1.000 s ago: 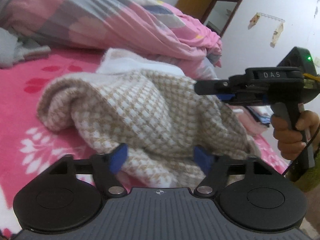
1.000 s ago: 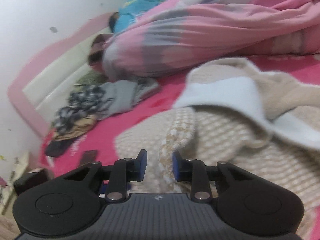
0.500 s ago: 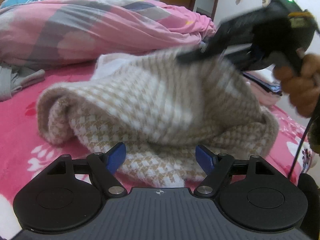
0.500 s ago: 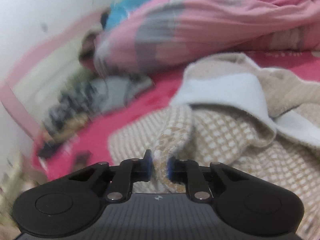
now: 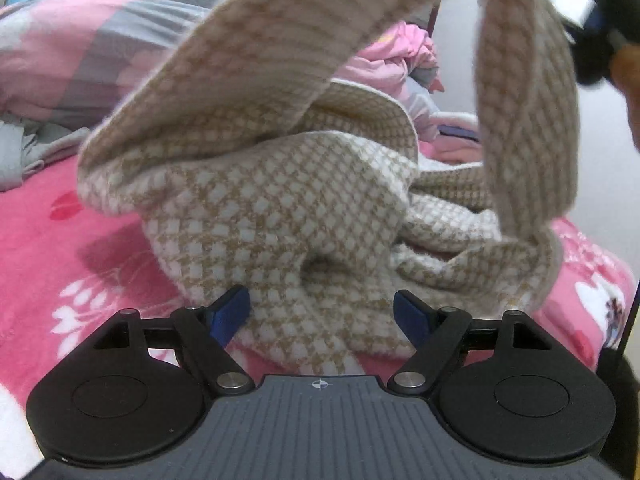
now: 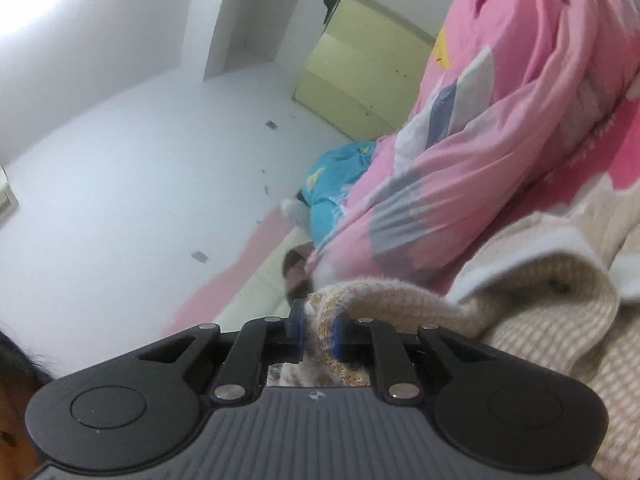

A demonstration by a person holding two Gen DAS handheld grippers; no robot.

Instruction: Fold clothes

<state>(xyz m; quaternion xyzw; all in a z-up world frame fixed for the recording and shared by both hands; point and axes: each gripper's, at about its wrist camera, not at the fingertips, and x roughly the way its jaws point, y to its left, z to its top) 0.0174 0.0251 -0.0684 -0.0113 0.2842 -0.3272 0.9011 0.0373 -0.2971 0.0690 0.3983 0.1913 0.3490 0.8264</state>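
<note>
A: Where is the beige-and-white houndstooth knitted garment (image 5: 280, 216)?

B: Most of it lies heaped on the pink floral fleece blanket (image 5: 60, 248) that covers the bed. One ribbed edge is lifted high, arching over the heap toward the top right of the left wrist view.

A: What holds that edge up?

B: The right gripper (image 6: 316, 334). Its blue-padded jaws are pressed together on a bunched fold of the knit, seen in the right wrist view. In the left wrist view the same tool shows only as a blurred dark shape at the top right, with part of a hand (image 5: 628, 72) beside it.

A: And the left gripper (image 5: 322, 312)?

B: Its blue pads stand wide apart, low over the blanket, with the near end of the heap between them; whether they touch the knit I cannot tell.

A: Anything behind?

B: A rolled pink-and-grey patterned quilt (image 5: 80, 48) lies behind the garment, and a pale yellow cabinet (image 6: 360, 76) stands by the white wall.
</note>
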